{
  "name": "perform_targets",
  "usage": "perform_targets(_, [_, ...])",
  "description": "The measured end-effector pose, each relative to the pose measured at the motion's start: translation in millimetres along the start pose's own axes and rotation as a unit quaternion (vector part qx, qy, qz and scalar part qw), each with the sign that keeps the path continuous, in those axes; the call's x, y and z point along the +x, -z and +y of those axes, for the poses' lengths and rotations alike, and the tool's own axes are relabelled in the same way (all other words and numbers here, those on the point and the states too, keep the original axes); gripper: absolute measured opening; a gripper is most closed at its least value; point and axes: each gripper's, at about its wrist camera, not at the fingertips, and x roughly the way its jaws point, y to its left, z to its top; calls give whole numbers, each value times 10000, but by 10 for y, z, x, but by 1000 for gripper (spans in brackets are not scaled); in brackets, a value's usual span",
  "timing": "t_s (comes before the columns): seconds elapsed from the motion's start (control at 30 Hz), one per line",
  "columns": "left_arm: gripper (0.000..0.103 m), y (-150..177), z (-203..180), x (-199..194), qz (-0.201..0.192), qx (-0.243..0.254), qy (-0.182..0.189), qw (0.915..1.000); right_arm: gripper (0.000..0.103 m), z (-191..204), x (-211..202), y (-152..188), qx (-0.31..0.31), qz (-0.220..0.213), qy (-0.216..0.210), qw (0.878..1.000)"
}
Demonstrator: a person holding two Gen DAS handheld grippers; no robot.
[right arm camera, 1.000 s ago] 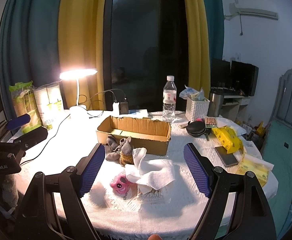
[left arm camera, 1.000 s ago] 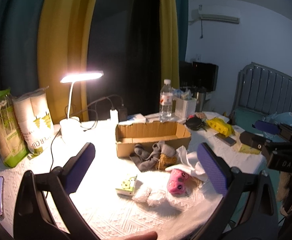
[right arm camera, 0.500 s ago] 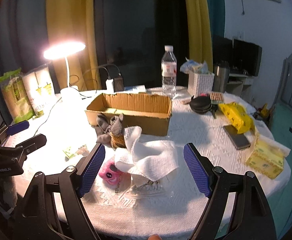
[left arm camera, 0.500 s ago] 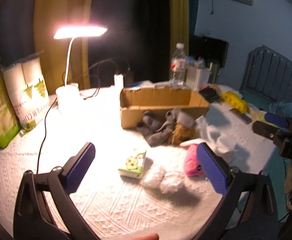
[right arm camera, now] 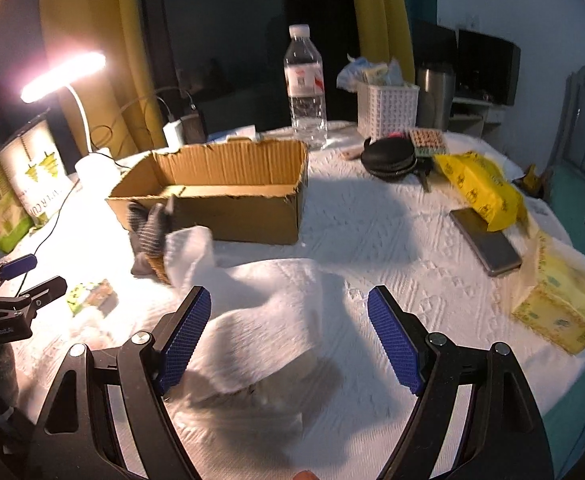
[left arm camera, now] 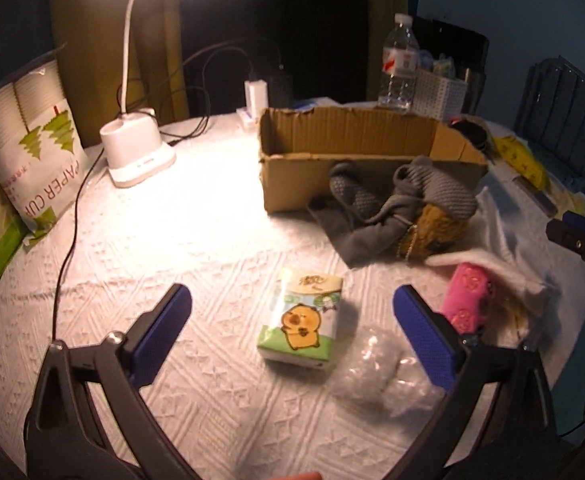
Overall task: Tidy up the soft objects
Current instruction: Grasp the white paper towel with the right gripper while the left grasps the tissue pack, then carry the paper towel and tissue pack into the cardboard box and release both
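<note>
My left gripper is open just above the table, with a tissue pack printed with a cartoon animal lying between its fingers. A clear plastic bag lies by the right finger, and a pink plush sits beyond it under a white towel. Grey socks and a brown plush lean against an open cardboard box. My right gripper is open over the white towel, not touching it. The box stands behind the towel.
A lit desk lamp and a paper-cup bag stand at the left. A water bottle, white basket, black case, yellow bags, phone and tissue box lie at the right.
Both grippers have moved forward and down toward the table. The tissue pack now lies between the left fingers, and the towel sits under the right ones. Both stayed open.
</note>
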Motion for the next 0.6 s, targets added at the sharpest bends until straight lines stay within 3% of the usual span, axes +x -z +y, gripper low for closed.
perform_targets(0.1, [100, -7, 21, 163, 187, 12, 2, 9998, 84, -11, 209, -8, -7, 214, -121, 9997])
perform_targets(0.33, [76, 21, 3, 407, 573, 77, 93, 9983, 81, 35, 538, 9, -115, 527, -328, 9980])
perform_targets(0.43, [55, 45, -23, 489, 740, 102, 240, 9969, 57, 39, 599, 4, -187, 623, -476, 9968])
perform_targets(0.47, [51, 55, -28, 507, 783, 91, 289, 9965, 44, 44, 620, 3, -234, 659, -495, 9963])
perform_targets(0.5, [50, 59, -33, 521, 804, 95, 307, 9962, 33, 47, 628, 5, -259, 667, -494, 9962])
perform_targets(0.6, [47, 67, -43, 507, 774, 117, 336, 9964, 13, 54, 638, 14, -333, 673, -510, 9959])
